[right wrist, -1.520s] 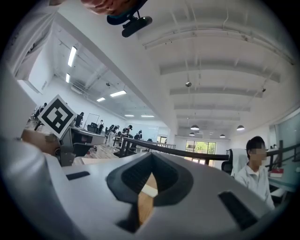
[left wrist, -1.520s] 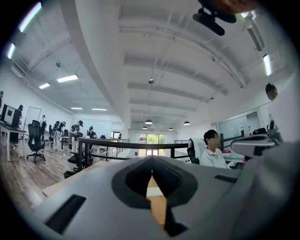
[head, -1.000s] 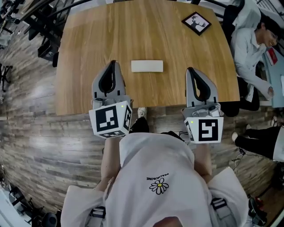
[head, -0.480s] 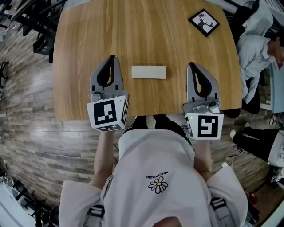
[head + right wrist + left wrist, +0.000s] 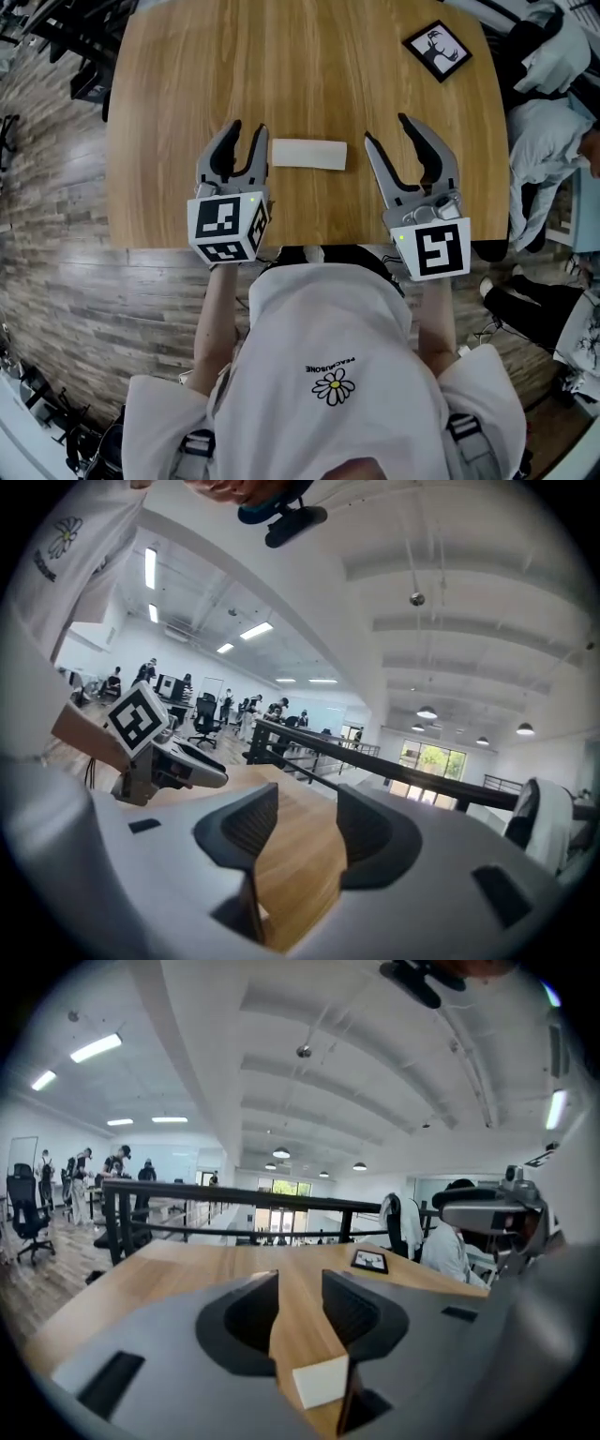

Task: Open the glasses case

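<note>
A pale, closed glasses case (image 5: pixel 308 154) lies flat on the wooden table (image 5: pixel 187 84), between my two grippers. My left gripper (image 5: pixel 248 128) is just left of it, a small gap away. Its jaws have just been opening and stand open with nothing between them. The left gripper view shows only a corner of the case (image 5: pixel 322 1381), low and to the right of the left gripper (image 5: pixel 300 1279). My right gripper (image 5: pixel 386 129) is to the right of the case, angled slightly toward it. Its jaws have also just been opening and hold nothing. In its own view the right gripper (image 5: pixel 307 794) frames bare wood.
A small black-framed deer picture (image 5: pixel 438 50) lies at the table's far right corner. A person in light clothes (image 5: pixel 548 141) sits beyond the right edge. The table's near edge runs just under both grippers. A black railing (image 5: pixel 234 1199) stands past the far edge.
Both grippers went from shut to open. Both came forward over the table, and the right one now tilts toward the case. The case has not moved.
</note>
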A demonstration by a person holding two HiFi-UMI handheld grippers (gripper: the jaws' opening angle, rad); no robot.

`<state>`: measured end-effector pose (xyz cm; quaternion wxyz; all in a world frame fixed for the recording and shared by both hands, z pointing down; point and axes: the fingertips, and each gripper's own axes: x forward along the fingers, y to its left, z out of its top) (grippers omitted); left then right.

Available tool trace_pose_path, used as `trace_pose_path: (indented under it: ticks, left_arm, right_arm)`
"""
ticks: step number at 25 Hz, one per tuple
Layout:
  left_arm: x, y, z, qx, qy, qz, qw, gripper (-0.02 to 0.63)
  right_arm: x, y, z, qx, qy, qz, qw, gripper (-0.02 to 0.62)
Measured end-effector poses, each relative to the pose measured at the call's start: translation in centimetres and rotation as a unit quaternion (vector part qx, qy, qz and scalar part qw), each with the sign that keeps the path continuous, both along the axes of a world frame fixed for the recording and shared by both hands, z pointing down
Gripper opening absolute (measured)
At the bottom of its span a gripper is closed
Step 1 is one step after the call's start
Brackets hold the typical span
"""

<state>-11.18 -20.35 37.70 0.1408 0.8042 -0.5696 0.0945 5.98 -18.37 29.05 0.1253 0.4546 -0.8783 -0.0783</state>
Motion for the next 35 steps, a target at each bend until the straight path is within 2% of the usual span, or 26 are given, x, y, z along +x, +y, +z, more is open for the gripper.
trace_pose_path:
  ticks: [4,7,9,15,18,24,27,31,35]
  left_arm:
    - [0.1,1.4,6.9,-0.105,0.021,0.002,0.9943,0.132]
    - [0.1,3.0,12.0,-0.183,0.04,-0.003,0.9824,0.134]
    - [0.5,3.9,14.7,-0.228,0.052,0.003,0.9723,0.178]
    - [1.3,5.4,19.4,-0.318,0.062,0.029,0.9456,0.178]
    - [1.3,5.5,20.2,-0.334,0.077,0.027,0.9391,0.163]
    - [2.0,4.9,20.0,-0.332,0.095,0.043,0.9375,0.15]
    - [2.4,4.7,20.3,-0.336,0.091,0.051,0.9361,0.143]
    - [2.1,4.7,20.6,-0.338,0.082,0.048,0.9363,0.092]
    - [2.0,4.8,20.6,-0.339,0.082,0.05,0.9358,0.087]
  right_arm:
    - [-2.3,-0.2,3.5,-0.026,0.089,-0.083,0.992,0.236]
    - [-3.6,0.3,6.8,-0.057,0.141,-0.137,0.979,0.252]
    - [-4.1,0.7,9.6,-0.066,0.168,-0.165,0.97,0.257]
    - [-4.6,2.0,17.5,-0.098,0.279,-0.235,0.926,0.257]
    - [-4.9,2.8,20.6,-0.118,0.313,-0.257,0.906,0.256]
    - [-4.5,3.1,25.5,-0.155,0.363,-0.274,0.877,0.256]
    - [-4.3,2.8,26.7,-0.163,0.371,-0.272,0.873,0.256]
    - [-4.1,2.5,27.8,-0.171,0.379,-0.266,0.87,0.256]
    - [-4.1,2.6,28.7,-0.171,0.393,-0.267,0.863,0.256]
